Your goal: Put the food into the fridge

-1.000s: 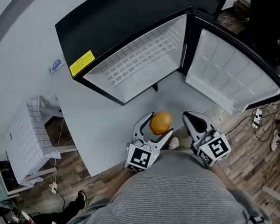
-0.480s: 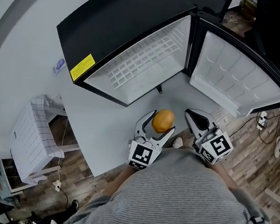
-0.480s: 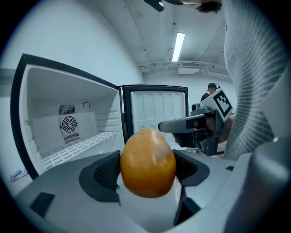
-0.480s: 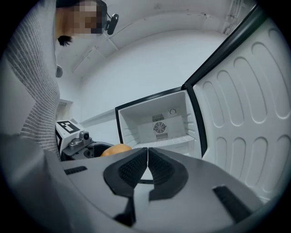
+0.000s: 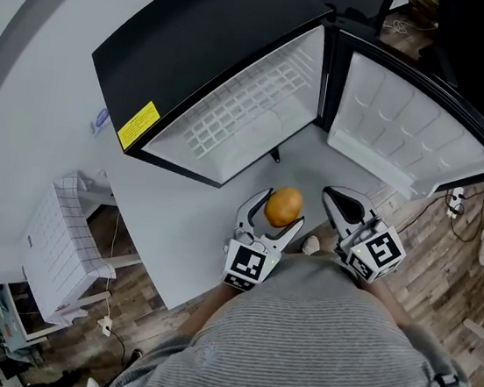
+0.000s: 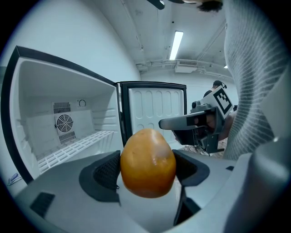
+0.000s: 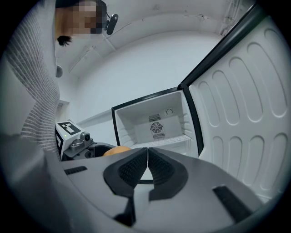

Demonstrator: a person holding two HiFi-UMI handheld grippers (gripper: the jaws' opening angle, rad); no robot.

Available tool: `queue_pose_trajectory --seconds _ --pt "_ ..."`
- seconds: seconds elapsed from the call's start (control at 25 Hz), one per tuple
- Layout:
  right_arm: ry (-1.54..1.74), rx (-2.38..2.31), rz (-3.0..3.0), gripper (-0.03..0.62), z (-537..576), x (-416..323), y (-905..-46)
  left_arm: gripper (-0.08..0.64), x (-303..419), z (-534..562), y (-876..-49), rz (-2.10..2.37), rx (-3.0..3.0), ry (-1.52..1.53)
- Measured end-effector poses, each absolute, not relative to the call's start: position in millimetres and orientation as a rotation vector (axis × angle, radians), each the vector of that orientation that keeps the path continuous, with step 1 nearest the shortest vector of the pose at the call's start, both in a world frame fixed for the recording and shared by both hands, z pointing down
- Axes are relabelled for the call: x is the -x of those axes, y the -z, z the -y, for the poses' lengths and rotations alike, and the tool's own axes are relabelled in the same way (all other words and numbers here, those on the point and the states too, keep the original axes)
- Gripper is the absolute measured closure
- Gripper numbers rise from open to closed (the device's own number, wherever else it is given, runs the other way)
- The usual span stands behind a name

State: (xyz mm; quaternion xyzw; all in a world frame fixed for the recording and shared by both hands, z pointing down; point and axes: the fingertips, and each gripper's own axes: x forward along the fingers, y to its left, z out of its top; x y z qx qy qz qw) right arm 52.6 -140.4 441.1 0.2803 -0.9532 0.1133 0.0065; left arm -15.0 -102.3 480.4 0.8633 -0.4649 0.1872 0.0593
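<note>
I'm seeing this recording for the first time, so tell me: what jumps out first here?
An orange fruit, clamped in the left hand-held gripper low in the head view. Beyond it stands a black fridge, door swung wide to the right, showing a white inside with a wire shelf. The right hand-held gripper alongside is shut on nothing.

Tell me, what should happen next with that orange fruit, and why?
Probably move the left gripper forward toward the wire shelf in the fridge. Its jaws already clamp the orange fruit, the fridge door stands wide open, and the fruit is outside the cabinet.
</note>
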Motion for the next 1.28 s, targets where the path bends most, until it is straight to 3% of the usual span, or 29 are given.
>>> queue_pose_trajectory --seconds 1.28 --pt "-0.403 -0.968 2.879 0.580 133.4 -65.6 -460.9 0.193 81.1 210.0 -576.1 1.511 -2.492 -0.803"
